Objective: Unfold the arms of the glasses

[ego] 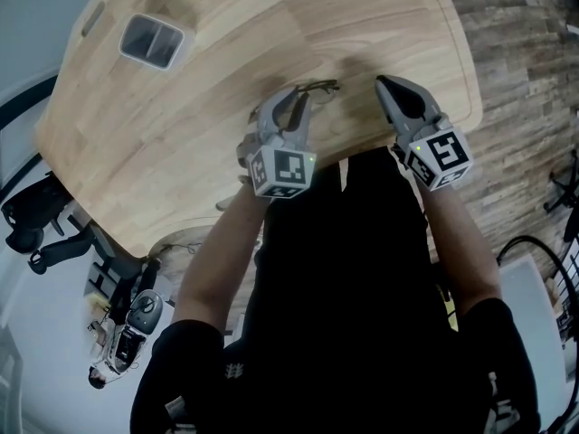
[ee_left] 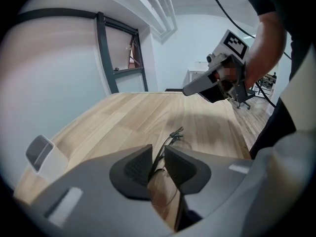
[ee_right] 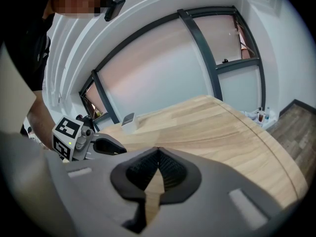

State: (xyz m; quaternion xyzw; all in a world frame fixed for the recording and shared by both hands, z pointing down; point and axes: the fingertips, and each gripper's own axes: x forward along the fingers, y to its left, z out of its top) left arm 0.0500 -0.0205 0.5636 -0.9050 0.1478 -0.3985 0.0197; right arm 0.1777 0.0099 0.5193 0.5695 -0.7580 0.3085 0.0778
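- Left gripper [ego: 294, 98]: jaws pinched on the thin dark frame of the glasses [ego: 318, 87], lens showing just under the pads
- Glasses lie by the near edge of the tabletop [ego: 226, 70], between the two grippers; resting or lifted, cannot tell
- Long axis runs along that near edge, free end reaching from the left jaws toward the right gripper [ego: 382, 81]
- Right gripper: jaws pressed together, nothing in them, near the free end, apart from it
- Judgement: the right gripper is the nearer to a folded arm; it must spread before taking one
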